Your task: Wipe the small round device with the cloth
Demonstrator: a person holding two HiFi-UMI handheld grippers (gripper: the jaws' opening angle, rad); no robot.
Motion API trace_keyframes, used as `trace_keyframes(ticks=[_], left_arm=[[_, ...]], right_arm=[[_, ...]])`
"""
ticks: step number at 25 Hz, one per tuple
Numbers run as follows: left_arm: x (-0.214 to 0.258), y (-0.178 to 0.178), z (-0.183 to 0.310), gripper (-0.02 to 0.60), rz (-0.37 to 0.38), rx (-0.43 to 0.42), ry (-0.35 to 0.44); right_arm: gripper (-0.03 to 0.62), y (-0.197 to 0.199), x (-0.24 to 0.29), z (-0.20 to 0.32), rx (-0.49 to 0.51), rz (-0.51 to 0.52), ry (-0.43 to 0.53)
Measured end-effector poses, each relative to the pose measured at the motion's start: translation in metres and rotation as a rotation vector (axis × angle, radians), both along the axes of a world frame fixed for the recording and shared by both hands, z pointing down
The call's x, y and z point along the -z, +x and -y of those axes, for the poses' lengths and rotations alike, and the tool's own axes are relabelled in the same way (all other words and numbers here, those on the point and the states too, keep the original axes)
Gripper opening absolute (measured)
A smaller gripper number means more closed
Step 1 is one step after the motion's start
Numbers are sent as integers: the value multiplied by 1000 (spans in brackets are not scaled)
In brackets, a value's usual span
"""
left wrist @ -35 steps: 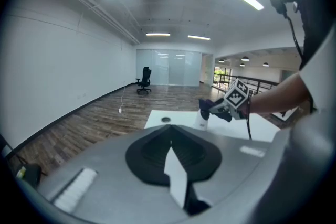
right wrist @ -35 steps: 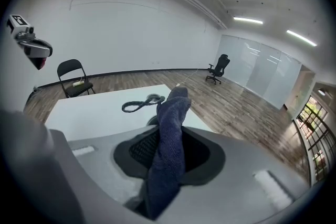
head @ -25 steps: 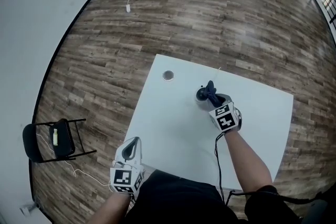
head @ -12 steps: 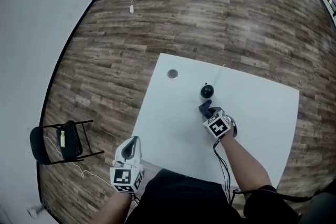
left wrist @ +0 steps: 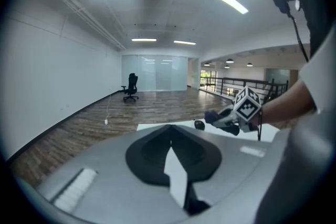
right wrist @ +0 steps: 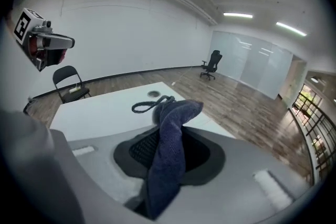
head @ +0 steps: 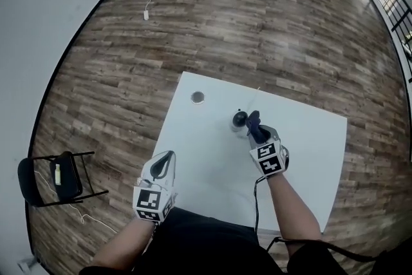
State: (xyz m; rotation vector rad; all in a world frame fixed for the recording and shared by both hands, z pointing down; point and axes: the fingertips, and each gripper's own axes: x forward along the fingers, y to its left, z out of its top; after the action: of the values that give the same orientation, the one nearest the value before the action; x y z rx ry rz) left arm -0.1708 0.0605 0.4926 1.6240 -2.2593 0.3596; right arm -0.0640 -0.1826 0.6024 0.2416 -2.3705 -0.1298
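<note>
Two tools, right tool pinching blue cloth, left tool closed, empty

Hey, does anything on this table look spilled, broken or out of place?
Nothing stands out. The small round device sits on the white table, and the cloth is bunched in the right hand-held gripper beside it. No spill or damage shows.
</note>
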Motion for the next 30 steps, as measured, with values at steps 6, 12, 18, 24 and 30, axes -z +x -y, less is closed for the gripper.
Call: trace_keyframes(ticks=[6,12,18,24,30], left_arm=[[4,-5,15,8,5,-59,3],[-11,-17,3,7,-34,-35,-15],[-20,-11,6,7,-71,-71,-13],[-20,-10,10,8,-87,-88,-4],[-23,-1,9,8,-102,-104,-19]], right_arm=[[100,-19,21,20,-17,10,49],[100,-32,9,14,17,-93,77],[100,-34,1,8,87,-210,169],[100,-37,3,-5,132,-251,146],[100,-44,-2,-22,182,-266,159]])
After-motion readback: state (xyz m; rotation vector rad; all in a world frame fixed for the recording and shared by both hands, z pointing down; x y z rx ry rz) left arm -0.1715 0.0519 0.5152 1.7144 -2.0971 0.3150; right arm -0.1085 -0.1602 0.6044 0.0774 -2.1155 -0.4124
